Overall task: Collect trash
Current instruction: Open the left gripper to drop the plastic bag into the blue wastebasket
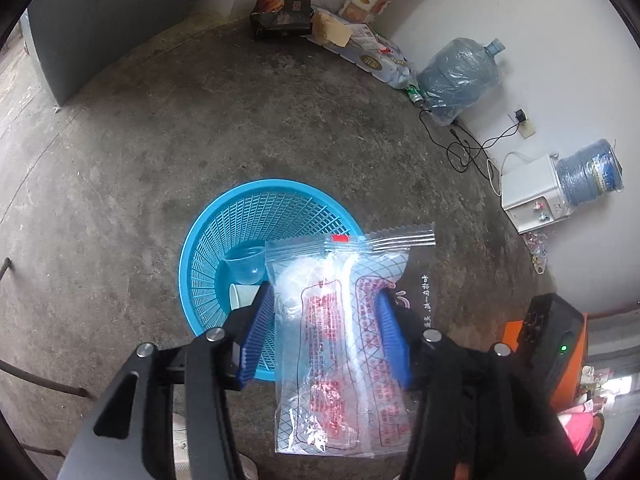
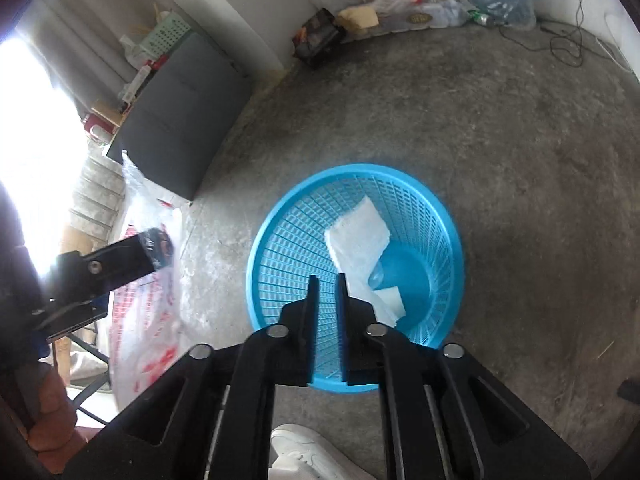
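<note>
Blue ribbed pads of the left gripper (image 1: 326, 312) stand well apart, with a clear printed bag (image 1: 344, 344) between them; its right edge lies against the right pad, the left pad seems just clear of it, so no firm clamp shows. The right gripper (image 2: 325, 280) has its fingers slightly parted, with nothing between them. Just beyond and below both grippers sits a blue mesh basket (image 2: 448, 240) on the concrete floor (image 1: 160, 140). Inside it lie a white napkin (image 2: 356, 236), just past the right gripper's tips, and a clear cup (image 1: 246, 266).
</note>
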Tool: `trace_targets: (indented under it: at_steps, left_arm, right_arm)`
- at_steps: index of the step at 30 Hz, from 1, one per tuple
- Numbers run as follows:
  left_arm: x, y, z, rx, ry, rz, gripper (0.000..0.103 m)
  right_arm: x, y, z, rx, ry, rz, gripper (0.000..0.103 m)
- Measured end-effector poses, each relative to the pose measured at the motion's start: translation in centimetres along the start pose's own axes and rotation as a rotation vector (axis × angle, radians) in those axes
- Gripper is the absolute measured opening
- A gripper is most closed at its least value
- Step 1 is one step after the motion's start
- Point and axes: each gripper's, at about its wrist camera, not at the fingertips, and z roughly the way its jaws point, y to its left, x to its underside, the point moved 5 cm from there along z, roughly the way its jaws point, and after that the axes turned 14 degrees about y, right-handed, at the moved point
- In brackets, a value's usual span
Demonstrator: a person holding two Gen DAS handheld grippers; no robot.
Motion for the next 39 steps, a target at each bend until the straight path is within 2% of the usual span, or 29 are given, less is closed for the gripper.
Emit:
trace_targets:
  at_steps: [1,5,9,13,16,21,32,39]
  left_arm:
    - [0.1,0.0,-0.2,0.001,-0.003,-0.006,0.057]
    - [0.3,-0.5,-1.6,0.014,-0.038,0.021,0.062]
    - [0.4,-1.1,-2.8,0.023,-0.066,0.031,0.066]
    - [0.6,-2.1,-3.6,0.021,-0.076,0.056,0.077]
    - [0.5,-2.4,-3.9,0.016,-0.077,0.035,0.084]
    - [0.4,-2.1,-4.6,0.039,-0.087,-0.026,0.087]
    - [1.6,-1.5,-8.7,0.035,-0.163,-0.014,0.087]
    - [4.3,-2.0,-13.2,0.059,-0.248,0.007,0.087]
  right_arm:
    - [0.1,-0.3,0.1,0.004,-0.003,0.013,0.034]
    - [1.0,-0.6,-0.9,0.002,-0.035,0.015,0.042]
    - [1.5,-0.2,-2.6,0.001,-0.08,-0.002,0.043]
    - [1.7,0.1,-3.9,-0.021,-0.113,-0.014,0.045]
    - [1.8,0.2,-4.8,-0.035,-0.137,-0.012,0.047]
    - [2.1,-0.8,-5.3,-0.034,-0.146,0.025,0.047]
    - [3.7,-1.1,-5.9,-0.026,-0.149,0.021,0.047]
    - [6.1,-0.3,-7.0,-0.005,-0.155,-0.019,0.058]
